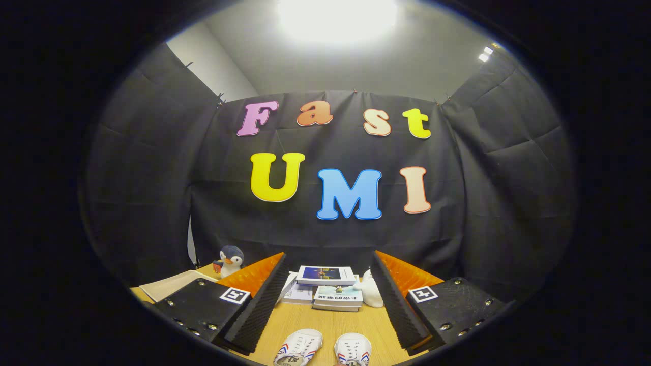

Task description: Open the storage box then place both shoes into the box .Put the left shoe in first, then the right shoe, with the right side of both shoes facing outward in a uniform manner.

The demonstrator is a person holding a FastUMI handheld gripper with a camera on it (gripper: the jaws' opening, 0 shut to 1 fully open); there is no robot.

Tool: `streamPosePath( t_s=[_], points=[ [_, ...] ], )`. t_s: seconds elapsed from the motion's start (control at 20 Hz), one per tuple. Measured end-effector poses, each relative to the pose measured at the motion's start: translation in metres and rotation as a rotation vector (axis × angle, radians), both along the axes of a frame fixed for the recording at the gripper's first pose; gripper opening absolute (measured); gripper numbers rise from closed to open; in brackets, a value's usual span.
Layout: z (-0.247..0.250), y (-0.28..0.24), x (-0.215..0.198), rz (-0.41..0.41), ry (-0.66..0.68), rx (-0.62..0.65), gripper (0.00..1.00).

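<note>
1. The gripper [328,300] is held level and high, so its view takes in the booth wall more than the work; its fingers [264,300] are spread wide and grasp nothing.
2. The two white shoes [325,349] lie side by side on the desk [325,320] at the bottom centre of the frame, between the fingers and low under them, toes pointing away toward the wall. Which is the left shoe and which the right I cannot tell for sure from this angle.
3. The storage box is the first thing the task needs, so the wide spread of the fingers probably suits an approach to it; no step appears done, since both shoes are on the desk.
4. Beyond the shoes, mid-frame at the bottom, a stack of books [328,290] sits near the desk's far edge, with a small white figure [373,292] just beside it on the right.
5. At lower left a toy penguin [230,261] stands behind a flat pale pad [170,285].
6. The desk is light wood. Black cloth encloses the booth, and a bright ceiling light [336,15] glares at the top centre.
</note>
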State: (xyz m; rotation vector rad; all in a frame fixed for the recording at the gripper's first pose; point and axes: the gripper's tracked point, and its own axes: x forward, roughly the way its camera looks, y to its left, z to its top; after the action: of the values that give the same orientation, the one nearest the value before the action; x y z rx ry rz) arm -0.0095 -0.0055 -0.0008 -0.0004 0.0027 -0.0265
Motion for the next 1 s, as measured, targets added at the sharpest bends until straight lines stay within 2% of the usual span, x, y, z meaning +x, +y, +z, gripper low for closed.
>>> streamPosePath(
  t_s=[0.45, 1.0],
  points=[
    [0.003, 0.007, -0.010, 0.018, -0.015, 0.005, 0.98],
    [-0.034, 0.048, -0.010, 0.148, 0.117, 0.185, 0.98]
  ],
)
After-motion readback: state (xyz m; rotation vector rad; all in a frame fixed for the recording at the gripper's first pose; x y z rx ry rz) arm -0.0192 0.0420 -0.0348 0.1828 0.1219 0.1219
